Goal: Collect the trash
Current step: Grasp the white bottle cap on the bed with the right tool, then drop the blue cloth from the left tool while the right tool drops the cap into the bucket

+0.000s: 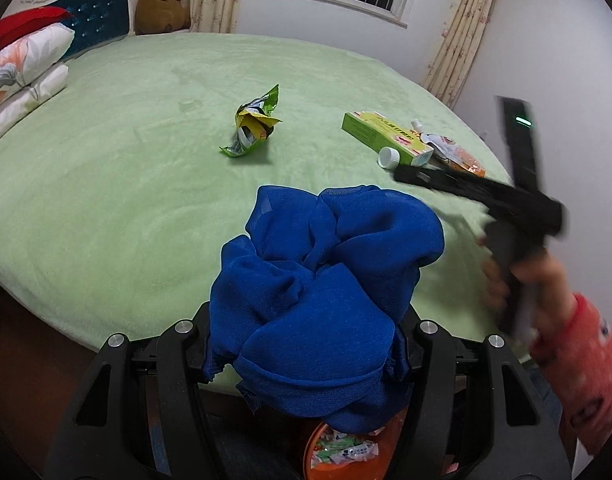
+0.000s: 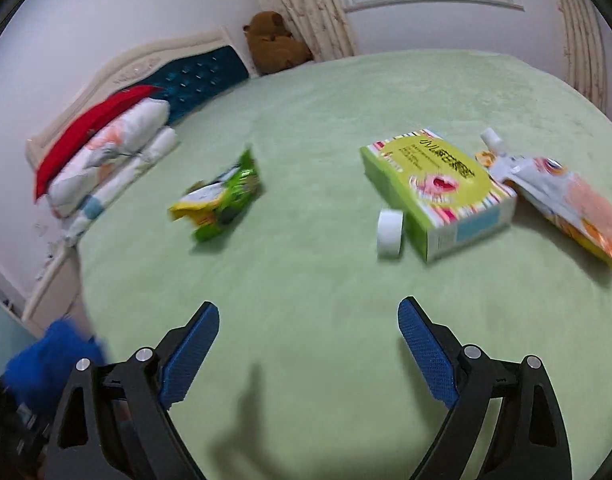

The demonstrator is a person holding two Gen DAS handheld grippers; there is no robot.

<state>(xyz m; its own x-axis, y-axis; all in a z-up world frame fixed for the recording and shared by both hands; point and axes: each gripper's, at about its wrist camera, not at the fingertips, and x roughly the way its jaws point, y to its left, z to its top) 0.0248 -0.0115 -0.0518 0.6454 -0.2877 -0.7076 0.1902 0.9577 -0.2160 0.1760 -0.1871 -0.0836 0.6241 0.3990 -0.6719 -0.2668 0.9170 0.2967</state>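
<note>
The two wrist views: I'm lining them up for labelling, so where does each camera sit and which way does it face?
Left wrist: on the left gripper, at the bed's near edge, angled down across it; blue cloth bag bunched between its fingers; the person's hand and right gripper show at right.
Right wrist: on the right gripper, open, empty, looking down over the bed.
Shared: green wrapper, green box, white cap, pouch.
</note>
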